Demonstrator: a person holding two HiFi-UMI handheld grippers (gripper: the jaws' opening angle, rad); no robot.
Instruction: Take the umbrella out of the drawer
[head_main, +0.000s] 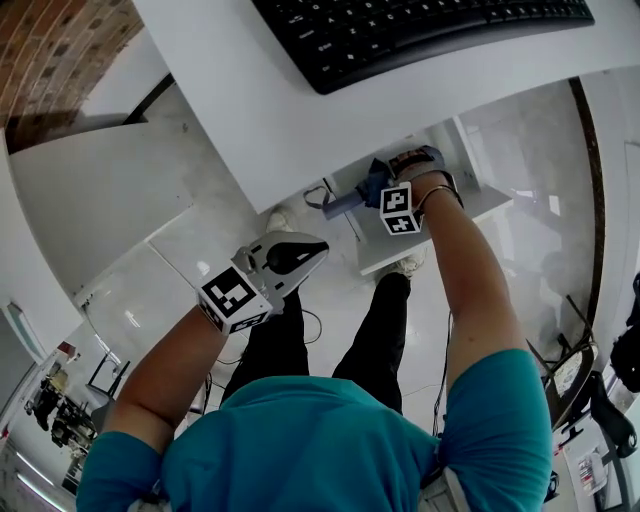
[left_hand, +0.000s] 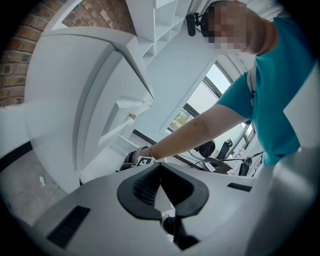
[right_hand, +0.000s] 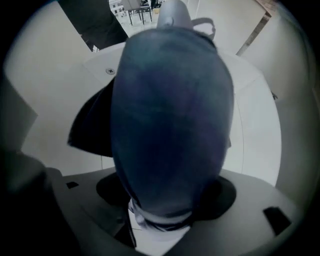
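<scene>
Blue umbrella (right_hand: 170, 125) fills our right gripper (head_main: 380, 192), fingers clamped on it, the open drawer (head_main: 385, 250) just beyond them under the table (head_main: 250, 100); on our left gripper (head_main: 312, 252) the fingers meet, holding nothing.

Folded dark-blue umbrella (head_main: 350, 202), held over open white drawer (head_main: 440, 236)

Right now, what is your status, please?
Left gripper shut, empty. Right gripper shut on umbrella, at the open drawer. Nothing seen in the way.

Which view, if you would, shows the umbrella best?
The right gripper view: the dark blue umbrella fills it, held in the right gripper. The head view shows only a small part; the left gripper view shows nothing clear.
</scene>
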